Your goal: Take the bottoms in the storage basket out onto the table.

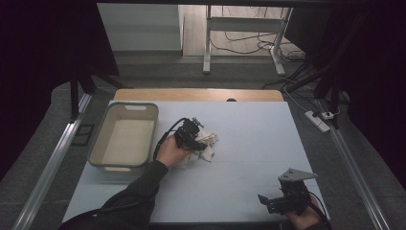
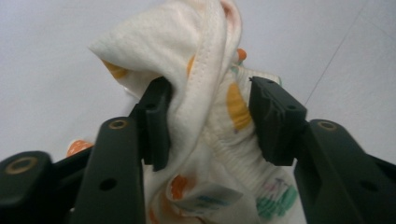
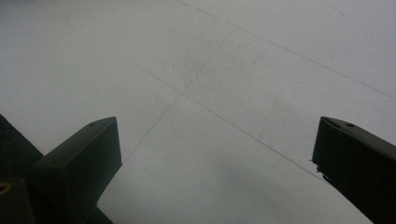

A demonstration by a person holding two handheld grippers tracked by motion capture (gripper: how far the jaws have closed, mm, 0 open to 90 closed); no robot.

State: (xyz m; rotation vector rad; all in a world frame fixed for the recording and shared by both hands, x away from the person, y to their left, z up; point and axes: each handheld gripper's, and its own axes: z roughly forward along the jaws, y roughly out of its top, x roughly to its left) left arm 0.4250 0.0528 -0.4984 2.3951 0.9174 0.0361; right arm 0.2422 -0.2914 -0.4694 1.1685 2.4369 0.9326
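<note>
Left gripper view shows the little cloth (image 2: 205,116) standing up in a bunch right between the half-open jaws of the left gripper (image 2: 208,123), loose on one side. It lies mid-table beside the tub (image 1: 125,139), far from the wide-open, empty right gripper (image 1: 275,201).

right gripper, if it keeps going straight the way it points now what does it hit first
Probably just the bare table top. The right gripper has its fingers wide apart with nothing between them, and ahead of it lies plain pale surface. In the high view the cloth sits well off to its left.
</note>
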